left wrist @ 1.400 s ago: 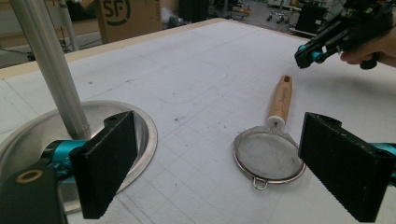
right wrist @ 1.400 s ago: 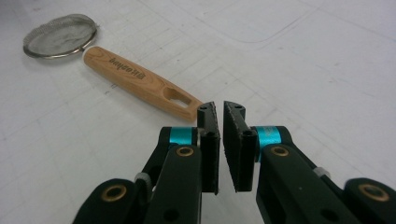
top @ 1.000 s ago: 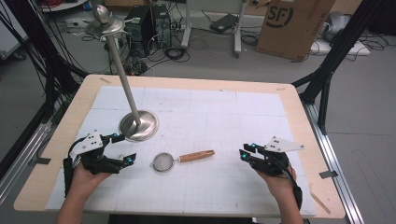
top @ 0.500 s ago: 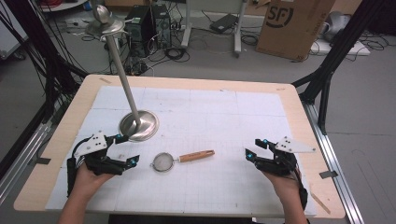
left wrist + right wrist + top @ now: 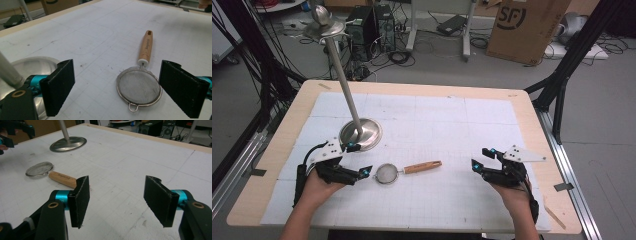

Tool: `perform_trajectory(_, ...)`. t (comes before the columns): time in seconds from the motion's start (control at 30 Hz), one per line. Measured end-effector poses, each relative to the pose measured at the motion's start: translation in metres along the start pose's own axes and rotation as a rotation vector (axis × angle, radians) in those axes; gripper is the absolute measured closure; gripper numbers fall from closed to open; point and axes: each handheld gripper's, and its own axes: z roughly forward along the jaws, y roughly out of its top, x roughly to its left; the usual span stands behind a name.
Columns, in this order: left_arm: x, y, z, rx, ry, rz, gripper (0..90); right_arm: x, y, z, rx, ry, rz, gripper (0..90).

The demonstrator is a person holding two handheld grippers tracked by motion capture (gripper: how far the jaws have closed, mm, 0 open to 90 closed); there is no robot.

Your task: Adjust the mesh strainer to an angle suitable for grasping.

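Observation:
A small mesh strainer (image 5: 386,174) with a wooden handle (image 5: 422,167) lies flat near the table's front middle. My left gripper (image 5: 361,159) stands open just left of it, low over the table. In the left gripper view the strainer's mesh (image 5: 138,86) lies between and just beyond the spread jaws of that gripper (image 5: 120,75). My right gripper (image 5: 479,159) is open at the front right, well apart from the handle's end. In the right gripper view its gripper (image 5: 120,197) holds nothing, and the strainer (image 5: 39,168) lies off to the left.
A steel stand with a round base (image 5: 360,133) and a tall tilted pole (image 5: 341,75) rises just behind my left gripper. A white gridded mat (image 5: 442,125) covers the wooden table. Cardboard box (image 5: 527,27) and cables lie on the floor beyond.
My left gripper has crept right, closer to the strainer's mesh. The right gripper has drifted slightly right and stays open. The strainer has not moved.

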Motion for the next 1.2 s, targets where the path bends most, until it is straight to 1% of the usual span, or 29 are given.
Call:
perform_trajectory(0.07,0.0,0.005,0.008,0.001,-0.01,0.007,14.6,0.0,0.0,0.0,0.003,0.002,-0.002,37.0)
perform_trajectory(0.13,0.002,0.01,0.018,0.039,-0.024,0.007,14.8,0.001,-0.001,0.0,0.005,0.001,0.0,37.0)
perform_trajectory(0.23,0.001,0.017,0.031,0.077,-0.048,0.012,14.8,0.001,-0.001,0.001,0.005,0.002,0.003,37.0)
perform_trajectory(0.27,0.0,0.019,0.035,0.096,-0.052,0.029,14.8,0.0,-0.001,0.001,0.006,0.002,0.002,37.0)
perform_trajectory(0.4,-0.007,0.029,0.05,0.137,-0.086,0.056,15.2,0.0,-0.001,0.002,0.011,0.004,0.006,37.0)
perform_trajectory(0.5,-0.013,0.035,0.061,0.174,-0.109,0.088,16.3,0.0,-0.002,0.002,0.016,0.007,0.007,37.0)
perform_trajectory(0.63,-0.021,0.042,0.077,0.212,-0.145,0.113,17.0,0.0,-0.002,0.004,0.018,0.01,0.007,36.9)
perform_trajectory(0.73,-0.026,0.045,0.089,0.253,-0.178,0.13,17.0,0.001,-0.002,0.004,0.021,0.012,0.004,36.9)
perform_trajectory(0.77,-0.029,0.046,0.097,0.273,-0.194,0.137,17.0,0.0,-0.002,0.004,0.019,0.012,0.003,36.9)
perform_trajectory(0.8,-0.029,0.046,0.097,0.273,-0.194,0.137,17.0,0.0,-0.002,0.004,0.017,0.013,0.003,36.9)
perform_trajectory(0.87,-0.033,0.048,0.104,0.298,-0.196,0.151,17.4,0.0,-0.002,0.003,0.013,0.011,0.007,36.9)
perform_trajectory(0.9,-0.036,0.05,0.111,0.314,-0.202,0.159,17.9,0.0,-0.002,0.003,0.013,0.01,0.01,36.8)
perform_trajectory(0.93,-0.036,0.05,0.111,0.314,-0.202,0.159,18.5,-0.001,-0.002,0.004,0.014,0.012,0.012,36.8)
perform_trajectory(0.97,-0.038,0.05,0.115,0.33,-0.203,0.162,18.5,-0.001,-0.002,0.004,0.014,0.012,0.012,36.7)
perform_trajectory(1.03,-0.041,0.052,0.122,0.377,-0.199,0.194,20.8,0.0,-0.002,0.005,0.022,0.017,0.014,36.7)
perform_trajectory(1.1,-0.043,0.053,0.127,0.4,-0.199,0.209,21.2,0.0,-0.002,0.005,0.02,0.016,0.01,36.6)
perform_trajectory(1.2,-0.044,0.054,0.131,0.414,-0.204,0.21,23.1,0.0,-0.002,0.006,0.02,0.018,0.007,36.7)
